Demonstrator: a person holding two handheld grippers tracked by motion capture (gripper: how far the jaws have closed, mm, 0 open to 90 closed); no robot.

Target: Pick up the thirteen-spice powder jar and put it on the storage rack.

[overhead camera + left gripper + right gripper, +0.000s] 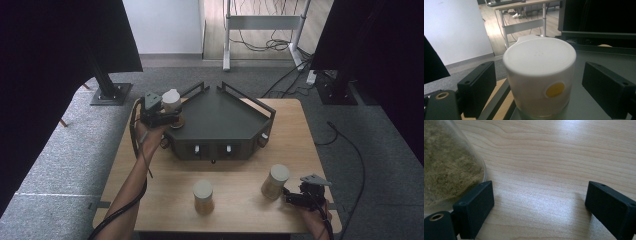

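Observation:
A jar with a white lid (539,72) stands on the left corner of a dark metal tray (222,117) with raised rails. My left gripper (540,77) is open with this jar (172,102) between its jaws, and a small gap shows on each side. A yellow dot marks the lid's side. Near the table's front right, my right gripper (289,196) rests low over the wood, open, with nothing between its jaws (539,195). Just beside its left jaw stands a glass jar of tan powder (446,167), the same jar (275,181) seen from above.
A third jar with amber contents (203,196) stands at the front middle of the wooden table (240,212). The tray's front wall carries small knobs (228,149). Beyond the table lie grey carpet, black stand bases (110,94), floor cables (295,80) and a white desk frame (262,22).

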